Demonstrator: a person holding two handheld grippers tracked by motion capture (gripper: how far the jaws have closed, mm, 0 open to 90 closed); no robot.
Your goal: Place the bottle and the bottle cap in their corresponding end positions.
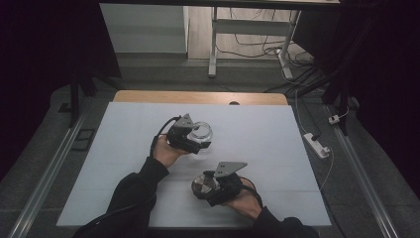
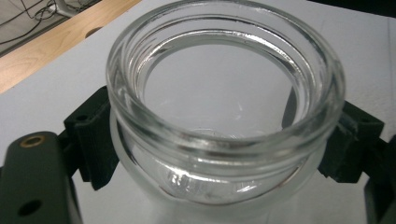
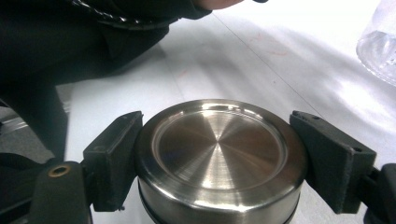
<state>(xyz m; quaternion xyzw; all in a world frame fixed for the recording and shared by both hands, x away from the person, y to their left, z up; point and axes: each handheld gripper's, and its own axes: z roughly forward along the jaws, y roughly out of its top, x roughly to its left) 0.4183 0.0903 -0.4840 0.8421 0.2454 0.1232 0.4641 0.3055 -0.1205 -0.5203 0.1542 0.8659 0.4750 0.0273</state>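
Nearest the person's edge of the bench [image 1: 277,148]: right hand-held gripper [image 1: 207,187], jaws clamped on opposite sides of a steel lid [image 1: 202,185]. In the right gripper view the lid [image 3: 219,154] lies flat between the pads, brushed top face up, its short axis vertical. Whether it rests on the bench or hangs just above it cannot be told.

Farther out, toward the middle of the bench: left hand-held gripper [image 1: 197,140], clenched on a glass jar [image 1: 200,132]. In the left gripper view the jar [image 2: 224,107] is gripped below its threaded neck, one pad on each side of the body. Mouth open and pointing up; axis upright or close to it; nothing seen inside.

Step in hand, as judged: lid and jar are apart, each held, lid not on. Closing the jar looks the likely job.

Next move calls for: carrying the lid over the mouth, keeping it level, centring it on the rim, then lowering and turning while the left grip holds the jar steady.
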